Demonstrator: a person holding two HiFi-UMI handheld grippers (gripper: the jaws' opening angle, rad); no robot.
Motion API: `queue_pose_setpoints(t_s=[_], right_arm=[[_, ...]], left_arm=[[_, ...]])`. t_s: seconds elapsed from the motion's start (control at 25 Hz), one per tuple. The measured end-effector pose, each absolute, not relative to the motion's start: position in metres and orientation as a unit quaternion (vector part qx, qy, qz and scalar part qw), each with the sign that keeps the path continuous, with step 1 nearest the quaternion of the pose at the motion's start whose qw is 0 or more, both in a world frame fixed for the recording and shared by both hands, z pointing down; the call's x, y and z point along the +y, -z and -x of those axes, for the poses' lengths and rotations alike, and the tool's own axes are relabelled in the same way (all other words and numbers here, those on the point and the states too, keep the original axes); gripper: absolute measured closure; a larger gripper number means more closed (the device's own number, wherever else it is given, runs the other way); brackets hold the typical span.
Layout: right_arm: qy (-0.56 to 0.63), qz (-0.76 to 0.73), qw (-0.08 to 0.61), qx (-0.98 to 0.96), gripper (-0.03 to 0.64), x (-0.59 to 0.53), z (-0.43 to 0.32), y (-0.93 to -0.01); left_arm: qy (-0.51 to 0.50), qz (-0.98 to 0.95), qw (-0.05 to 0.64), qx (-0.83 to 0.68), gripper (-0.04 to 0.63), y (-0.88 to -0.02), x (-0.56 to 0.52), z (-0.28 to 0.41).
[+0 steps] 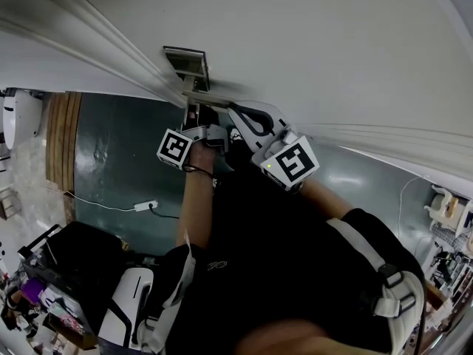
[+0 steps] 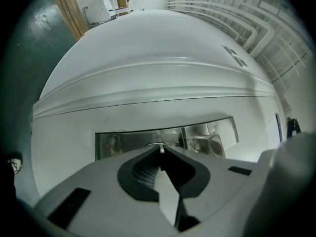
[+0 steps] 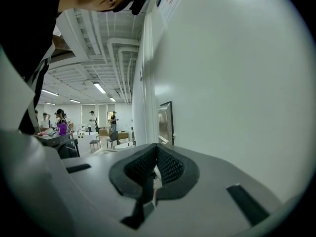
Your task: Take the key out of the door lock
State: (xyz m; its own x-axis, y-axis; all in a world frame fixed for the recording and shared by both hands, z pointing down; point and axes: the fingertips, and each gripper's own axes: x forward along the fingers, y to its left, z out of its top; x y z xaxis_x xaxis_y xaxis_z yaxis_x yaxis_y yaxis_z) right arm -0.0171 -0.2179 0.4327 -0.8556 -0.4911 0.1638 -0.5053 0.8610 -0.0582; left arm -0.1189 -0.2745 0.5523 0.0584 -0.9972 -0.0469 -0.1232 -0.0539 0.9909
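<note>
A metal lock plate [image 1: 186, 63] sits on the white door [image 1: 318, 43]. My left gripper [image 1: 194, 111] is right below the plate, and in the left gripper view the plate [image 2: 207, 135] fills the strip just past its tips. That gripper [image 2: 161, 147] is shut on a thin silver sliver, the key [image 2: 161, 150]; whether the key is still in the lock is hidden by the jaws. My right gripper [image 1: 236, 111] hangs beside the left one, close to the door. In its own view the right gripper [image 3: 157, 146] is shut with nothing plainly held, and the plate [image 3: 166, 122] shows edge-on.
Raised white mouldings [image 1: 89, 35] run across the door. Below lies a dark green floor [image 1: 126, 161] with a white power strip [image 1: 145, 206], wooden boards [image 1: 63, 139] and a cluttered cart [image 1: 44, 287]. Several people stand far off in the room [image 3: 89, 120].
</note>
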Motion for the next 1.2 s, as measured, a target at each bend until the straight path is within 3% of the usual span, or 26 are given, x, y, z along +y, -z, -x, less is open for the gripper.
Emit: queue_pose_setpoints(t_s=[1.2], right_arm=[[-0.060, -0.263, 0.067, -0.960, 0.609, -0.220, 0.021, -0.429]], left_arm=[[0.497, -0.531, 0.481, -0.490, 0.560, -0.553, -0.265, 0.121]])
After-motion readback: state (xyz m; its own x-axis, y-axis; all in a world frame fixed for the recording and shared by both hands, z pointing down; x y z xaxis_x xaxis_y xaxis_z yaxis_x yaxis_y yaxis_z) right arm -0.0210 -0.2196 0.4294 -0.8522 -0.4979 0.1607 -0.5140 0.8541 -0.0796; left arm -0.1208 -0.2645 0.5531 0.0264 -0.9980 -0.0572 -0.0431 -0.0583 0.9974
